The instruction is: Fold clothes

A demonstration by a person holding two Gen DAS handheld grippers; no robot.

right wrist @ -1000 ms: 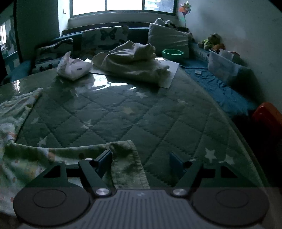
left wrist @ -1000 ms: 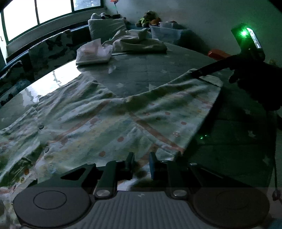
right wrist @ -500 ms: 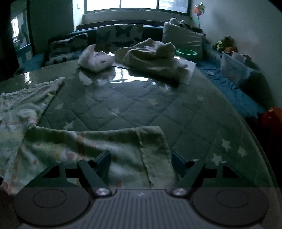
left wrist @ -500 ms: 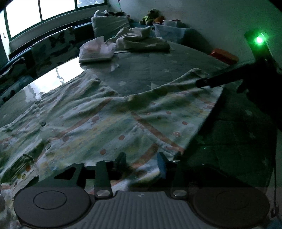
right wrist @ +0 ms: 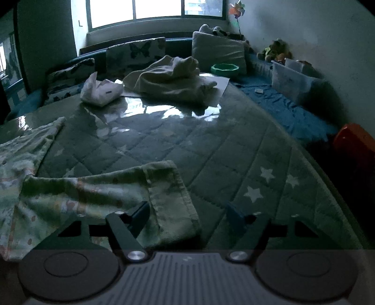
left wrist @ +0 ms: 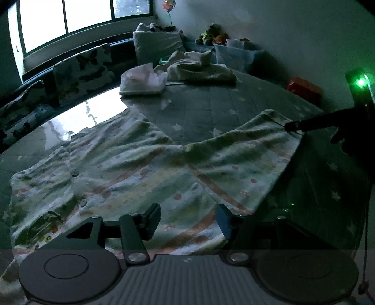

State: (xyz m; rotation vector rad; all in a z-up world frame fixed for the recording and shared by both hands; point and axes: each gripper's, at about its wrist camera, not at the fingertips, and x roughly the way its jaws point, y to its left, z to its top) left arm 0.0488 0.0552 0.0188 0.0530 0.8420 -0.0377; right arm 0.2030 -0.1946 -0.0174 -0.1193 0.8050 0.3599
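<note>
Since 1.0 s ago left claw (left wrist: 187, 219) has opened wide, releasing patterned garment (left wrist: 145, 169), which lies flat on quilted surface (left wrist: 206, 110). Right claw (right wrist: 187, 214) open, cuff (right wrist: 171, 199) between fingers, ungripped. Garment's near hem cut off; dim light

both views dim and grainy, lit only by the window (right wrist: 157, 10) far ahead of the tools. glare streaks the glossy table (right wrist: 164, 112) ahead; fisheye bends edges, corners black.
</note>
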